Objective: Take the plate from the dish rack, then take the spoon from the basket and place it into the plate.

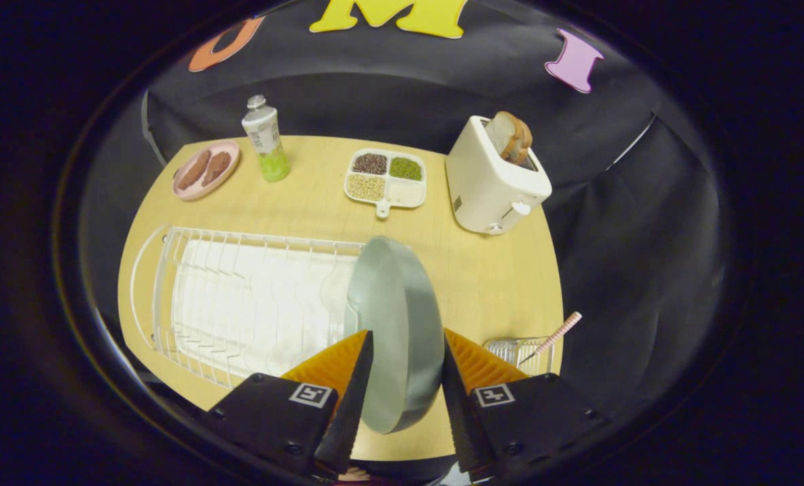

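Now the tongs (405, 378) pinch the grey plate (395, 324) on edge, lifted above the desk (483, 270) beside the dish rack (239, 297). Thin grip: a tilt may let it slip. Spoon (555, 335) waits in the basket (520, 352).

Off-task items you have on the light wooden tabletop (483, 277):
- white two-slot toaster (493, 179), bread slices (512, 137) standing in it (far right);
- white four-compartment tray (386, 181) of assorted grains and beans, left of the toaster;
- clear squeeze bottle (266, 140) with green liquid;
- pink oval dish (206, 170) holding brown sausages (204, 169), beside the bottle.
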The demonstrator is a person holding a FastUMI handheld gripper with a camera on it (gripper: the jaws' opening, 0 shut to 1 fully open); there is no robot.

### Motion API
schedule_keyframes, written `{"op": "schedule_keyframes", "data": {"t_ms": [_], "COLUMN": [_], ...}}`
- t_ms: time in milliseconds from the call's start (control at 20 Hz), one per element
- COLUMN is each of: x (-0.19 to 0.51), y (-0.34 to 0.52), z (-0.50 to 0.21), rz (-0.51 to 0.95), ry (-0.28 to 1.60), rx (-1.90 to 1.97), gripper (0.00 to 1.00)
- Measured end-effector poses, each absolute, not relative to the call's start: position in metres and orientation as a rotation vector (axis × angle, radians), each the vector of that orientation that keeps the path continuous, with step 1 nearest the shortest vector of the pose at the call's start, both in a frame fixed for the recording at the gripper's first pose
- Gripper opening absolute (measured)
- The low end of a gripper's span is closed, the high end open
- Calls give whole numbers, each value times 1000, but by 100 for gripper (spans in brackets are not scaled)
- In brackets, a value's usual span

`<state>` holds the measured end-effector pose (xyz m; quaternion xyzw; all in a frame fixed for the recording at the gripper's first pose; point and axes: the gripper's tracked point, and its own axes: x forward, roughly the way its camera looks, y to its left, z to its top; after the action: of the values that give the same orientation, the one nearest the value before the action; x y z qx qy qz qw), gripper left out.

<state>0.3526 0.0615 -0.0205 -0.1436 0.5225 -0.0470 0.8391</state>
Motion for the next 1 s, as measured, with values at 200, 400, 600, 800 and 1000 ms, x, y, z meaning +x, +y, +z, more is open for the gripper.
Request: {"op": "schedule_keyframes", "data": {"t_ms": [200, 400, 600, 800, 1000], "x": [344, 337, 331, 326, 316], "y": [66, 70, 73, 68, 68], "z": [-13, -6, 0, 18, 31], "rz": [-190, -287, -359, -469, -535], "ry": [1079, 1012, 935, 812, 717], "rx": [-410, -474, -527, -561, -462], "gripper": [33, 29, 26, 24, 24]}}
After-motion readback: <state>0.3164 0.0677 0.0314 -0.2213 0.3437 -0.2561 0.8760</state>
